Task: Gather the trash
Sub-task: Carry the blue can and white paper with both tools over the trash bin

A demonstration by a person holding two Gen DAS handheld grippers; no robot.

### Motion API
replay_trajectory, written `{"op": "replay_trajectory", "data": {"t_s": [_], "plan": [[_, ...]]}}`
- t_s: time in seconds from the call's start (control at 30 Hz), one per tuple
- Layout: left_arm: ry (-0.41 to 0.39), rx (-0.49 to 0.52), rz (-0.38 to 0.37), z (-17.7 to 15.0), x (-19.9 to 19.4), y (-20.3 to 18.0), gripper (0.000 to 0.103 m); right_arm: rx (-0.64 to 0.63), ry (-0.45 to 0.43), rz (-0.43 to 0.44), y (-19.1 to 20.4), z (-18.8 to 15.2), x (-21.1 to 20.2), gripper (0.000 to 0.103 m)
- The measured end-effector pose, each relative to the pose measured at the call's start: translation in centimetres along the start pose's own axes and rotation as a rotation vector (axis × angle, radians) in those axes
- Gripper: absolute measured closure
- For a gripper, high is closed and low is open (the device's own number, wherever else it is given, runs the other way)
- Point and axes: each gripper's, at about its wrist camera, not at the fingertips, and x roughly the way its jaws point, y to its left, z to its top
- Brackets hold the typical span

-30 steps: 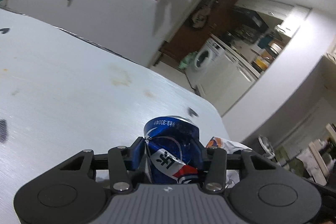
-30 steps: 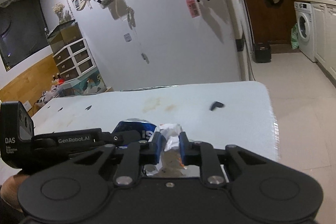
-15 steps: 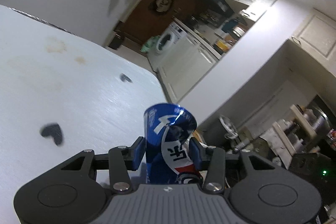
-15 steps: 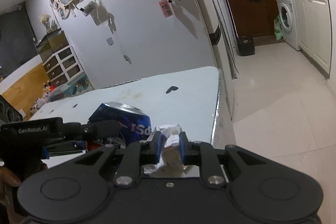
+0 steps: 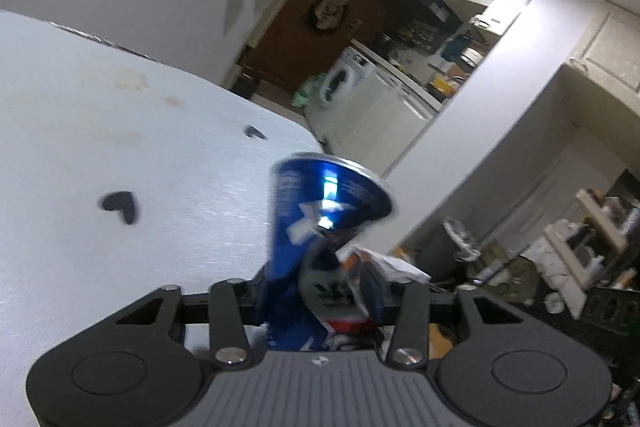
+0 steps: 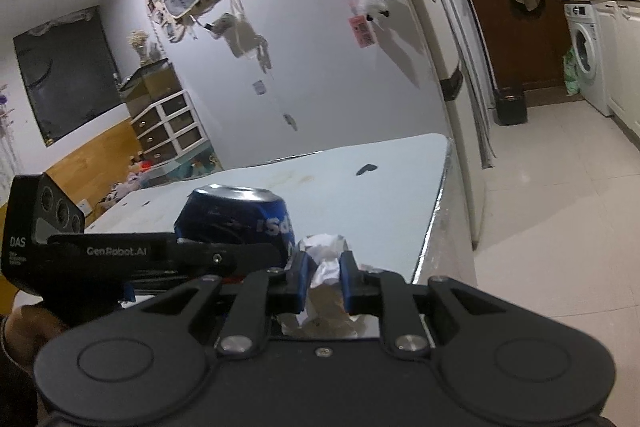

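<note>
My left hand-held gripper [image 5: 316,291] is clenched on a crushed blue soda can [image 5: 320,211], lifted over the white table [image 5: 120,147] edge. Right hand-held gripper [image 6: 323,277] pinches crumpled paper [image 6: 326,263] beside it, prob. both bound for a bin.

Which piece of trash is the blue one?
The dented blue can, pinched in the left gripper. The other piece, the crumpled paper in the right gripper, is white.

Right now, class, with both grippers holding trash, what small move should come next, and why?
Probably carry both away from the white table toward a bin; none is visible. The left gripper clamps the crushed blue can, the right gripper the crumpled white wrapper.
</note>
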Motion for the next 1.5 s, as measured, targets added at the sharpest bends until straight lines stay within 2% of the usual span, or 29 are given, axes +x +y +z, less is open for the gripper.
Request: {"op": "replay_trajectory", "data": {"t_s": [0.23, 0.33, 0.4, 0.47, 0.7, 0.83, 1.0, 1.2, 1.5], "plan": [[-0.05, -0.009, 0.053, -0.8, -2.3, 0.1, 0.061, -0.048, 0.063, 0.06, 1.2, -1.0, -1.1, 0.084], [-0.06, -0.003, 0.062, -1.1, -2.8, -0.1, 0.061, -0.084, 0.096, 0.089, 2.0, -1.6, -1.6, 0.072], [-0.065, 0.01, 0.074, -1.4, -3.1, -0.3, 0.061, -0.134, 0.104, 0.073, 2.8, -1.9, -1.7, 0.051], [-0.067, 0.019, 0.088, -1.6, -3.3, -0.3, 0.061, -0.177, 0.107, 0.053, 3.4, -2.3, -1.7, 0.042], [-0.09, 0.034, 0.144, -1.7, -3.9, -0.6, 0.061, -0.221, 0.131, 0.028, 4.5, -3.3, -0.2, 0.04], [-0.107, 0.042, 0.178, -1.9, -4.5, -0.5, 0.061, -0.284, 0.126, -0.008, 5.0, -4.0, 0.3, 0.053], [-0.132, 0.079, 0.222, -2.6, -5.4, -1.5, 0.061, -0.274, 0.093, -0.01, 5.0, -3.7, -0.6, 0.067], [-0.159, 0.135, 0.279, -3.7, -6.2, -3.5, 0.061, -0.26, 0.027, -0.028, 4.5, -2.6, -3.0, 0.068], [-0.189, 0.218, 0.351, -5.7, -7.7, -7.0, 0.061, -0.258, -0.019, -0.077, 2.8, -1.6, -6.7, 0.068]]}}
